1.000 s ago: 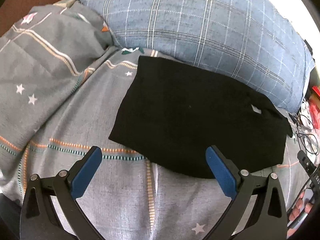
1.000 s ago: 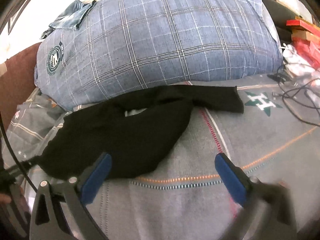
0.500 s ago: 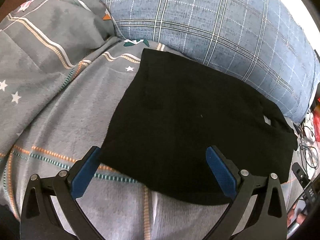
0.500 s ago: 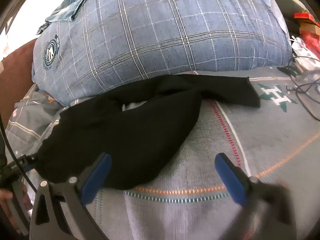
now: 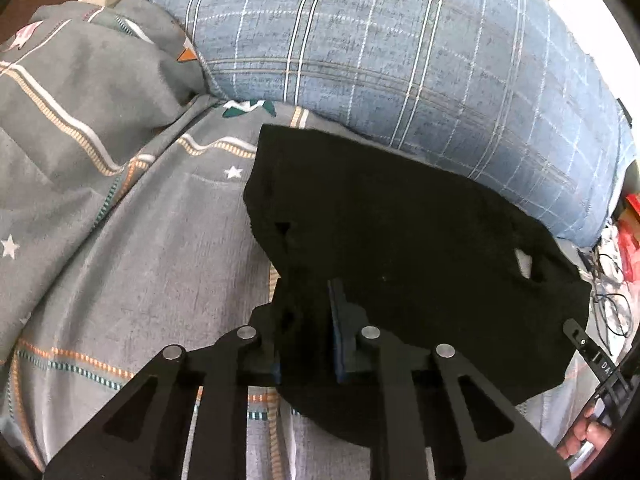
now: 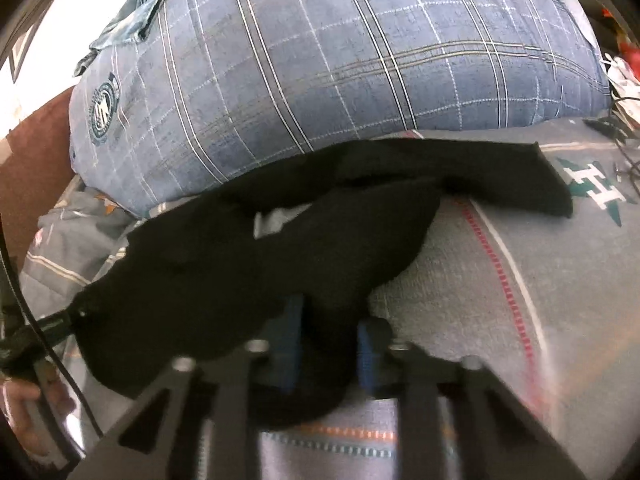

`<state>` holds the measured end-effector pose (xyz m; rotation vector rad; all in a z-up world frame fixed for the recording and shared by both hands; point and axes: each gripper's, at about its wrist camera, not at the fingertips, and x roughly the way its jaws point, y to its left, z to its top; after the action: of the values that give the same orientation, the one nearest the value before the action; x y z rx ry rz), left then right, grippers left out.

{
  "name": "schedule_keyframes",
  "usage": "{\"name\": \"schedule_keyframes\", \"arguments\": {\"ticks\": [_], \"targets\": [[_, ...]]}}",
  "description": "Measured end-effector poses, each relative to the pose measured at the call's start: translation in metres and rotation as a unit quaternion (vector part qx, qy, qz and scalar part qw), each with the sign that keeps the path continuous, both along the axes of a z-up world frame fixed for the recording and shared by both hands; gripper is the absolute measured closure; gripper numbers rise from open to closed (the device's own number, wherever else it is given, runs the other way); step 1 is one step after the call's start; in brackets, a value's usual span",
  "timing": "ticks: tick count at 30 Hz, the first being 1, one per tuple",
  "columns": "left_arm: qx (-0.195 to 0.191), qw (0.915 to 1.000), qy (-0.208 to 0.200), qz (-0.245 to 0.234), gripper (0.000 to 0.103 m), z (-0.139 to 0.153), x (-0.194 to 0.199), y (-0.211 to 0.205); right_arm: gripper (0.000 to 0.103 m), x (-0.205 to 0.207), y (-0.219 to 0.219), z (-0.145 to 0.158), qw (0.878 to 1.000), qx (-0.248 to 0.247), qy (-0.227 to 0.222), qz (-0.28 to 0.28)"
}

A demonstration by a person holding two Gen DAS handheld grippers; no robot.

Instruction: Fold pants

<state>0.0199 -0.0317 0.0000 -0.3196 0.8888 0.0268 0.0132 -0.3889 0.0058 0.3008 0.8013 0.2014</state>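
Note:
The black pants lie partly folded on a grey patterned bed sheet, against a blue plaid pillow. My left gripper is shut on the near left edge of the pants, which bunch up between its blue pads. In the right wrist view the pants stretch left to right, one leg end reaching toward the right. My right gripper is shut on the near edge of the pants at their right part. A white label shows through a gap in the cloth.
A large blue plaid pillow lies right behind the pants. A bunched grey quilt sits at the left. Cables and red items lie at the right edge of the bed. The sheet spreads right of the pants.
Both grippers moved forward to the near edge of the pants and went from wide open to shut on the cloth. The cloth has bunched at each grip.

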Motion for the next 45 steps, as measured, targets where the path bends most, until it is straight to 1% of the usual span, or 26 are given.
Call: {"name": "schedule_keyframes", "arguments": {"ticks": [5, 8, 10, 11, 13, 15, 16, 18, 19, 20, 21, 22, 23, 25, 26, 27, 28, 31, 34, 37, 40, 41, 42, 43, 44, 45], "targets": [[-0.014, 0.9996, -0.015, -0.018, 0.091, 0.020, -0.013, 0.010, 0.089, -0.022, 0.009, 0.025, 1.000, 0.003, -0.015, 0.022], [-0.004, 0.9992, -0.029, -0.028, 0.091, 0.033, -0.030, 0.015, 0.089, -0.043, 0.022, 0.035, 0.999, 0.009, -0.019, 0.046], [0.003, 0.9993, -0.028, -0.026, 0.091, 0.033, -0.039, 0.023, 0.089, -0.057, 0.029, 0.038, 0.998, 0.007, -0.021, 0.059], [0.009, 0.9994, -0.024, -0.024, 0.091, 0.030, -0.041, 0.025, 0.089, -0.064, 0.032, 0.037, 0.998, 0.005, -0.020, 0.063], [0.024, 0.9995, -0.007, -0.019, 0.091, 0.016, -0.043, 0.029, 0.089, -0.070, 0.037, 0.026, 0.998, 0.004, -0.002, 0.070], [0.026, 0.9995, 0.011, -0.015, 0.091, 0.001, -0.044, 0.032, 0.089, -0.070, 0.039, 0.010, 0.998, -0.007, 0.022, 0.066], [0.028, 0.9994, 0.014, -0.013, 0.090, -0.003, -0.045, 0.031, 0.089, -0.071, 0.038, 0.000, 0.997, -0.012, 0.037, 0.064], [0.031, 0.9993, 0.018, -0.012, 0.086, -0.008, -0.047, 0.031, 0.080, -0.075, 0.033, -0.006, 0.998, -0.002, 0.037, 0.057], [0.031, 0.9993, 0.018, -0.011, 0.083, -0.008, -0.049, 0.032, 0.079, -0.077, 0.026, -0.005, 0.998, 0.020, 0.037, 0.055], [0.030, 0.9994, 0.019, -0.006, 0.075, -0.006, -0.051, 0.035, 0.078, -0.078, 0.018, -0.004, 0.997, 0.039, 0.038, 0.052], [0.030, 0.9994, 0.019, -0.003, 0.071, -0.004, -0.053, 0.037, 0.074, -0.080, 0.009, -0.001, 0.997, 0.053, 0.034, 0.044], [0.030, 0.9994, 0.018, -0.001, 0.064, -0.002, -0.055, 0.039, 0.072, -0.082, 0.002, 0.001, 0.997, 0.056, 0.029, 0.038], [0.034, 0.9993, 0.017, 0.004, 0.060, 0.002, -0.059, 0.042, 0.068, -0.083, -0.006, 0.004, 0.998, 0.056, 0.023, 0.031], [0.046, 0.9989, 0.008, 0.011, 0.058, 0.010, -0.066, 0.046, 0.061, -0.083, -0.023, 0.013, 0.999, 0.044, 0.010, 0.011], [0.053, 0.9985, 0.003, 0.013, 0.054, 0.015, -0.069, 0.047, 0.057, -0.082, -0.029, 0.015, 0.999, 0.038, 0.006, 0.003], [0.060, 0.9981, -0.003, 0.012, 0.051, 0.022, -0.073, 0.047, 0.056, -0.078, -0.038, 0.017, 1.000, 0.031, 0.003, -0.007], [0.062, 0.9980, -0.008, 0.011, 0.047, 0.026, -0.075, 0.046, 0.056, -0.071, -0.044, 0.020, 1.000, 0.025, 0.004, -0.014], [0.060, 0.9980, -0.021, -0.001, 0.044, 0.040, -0.075, 0.039, 0.056, -0.050, -0.056, 0.021, 1.000, 0.017, 0.000, -0.020], [0.052, 0.9979, -0.031, -0.024, 0.031, 0.047, -0.069, 0.021, 0.055, -0.019, -0.058, 0.014, 1.000, 0.009, 0.012, -0.008], [0.042, 0.9972, -0.032, -0.052, 0.030, 0.046, -0.061, 0.002, 0.055, 0.008, -0.055, 0.005, 1.000, 0.006, 0.018, 0.004], [0.031, 0.9964, -0.017, -0.078, 0.030, 0.036, -0.047, -0.021, 0.055, 0.037, -0.047, -0.010, 0.999, 0.012, 0.036, 0.015], [0.025, 0.9958, -0.012, -0.088, 0.030, 0.031, -0.044, -0.029, 0.057, 0.044, -0.046, -0.015, 0.999, 0.022, 0.041, 0.022], [0.023, 0.9953, -0.009, -0.093, 0.030, 0.029, -0.043, -0.035, 0.068, 0.047, -0.044, -0.017, 0.999, 0.029, 0.033, 0.024], [0.023, 0.9947, -0.006, -0.100, 0.030, 0.027, -0.041, -0.042, 0.082, 0.048, -0.044, -0.018, 0.999, 0.031, 0.030, 0.026], [0.024, 0.9938, -0.002, -0.108, 0.030, 0.023, -0.040, -0.049, 0.093, 0.049, -0.043, -0.019, 0.998, 0.035, 0.037, 0.029], [0.024, 0.9934, 0.000, -0.112, 0.030, 0.021, -0.040, -0.053, 0.094, 0.046, -0.045, -0.017, 0.998, 0.038, 0.035, 0.025]]}}
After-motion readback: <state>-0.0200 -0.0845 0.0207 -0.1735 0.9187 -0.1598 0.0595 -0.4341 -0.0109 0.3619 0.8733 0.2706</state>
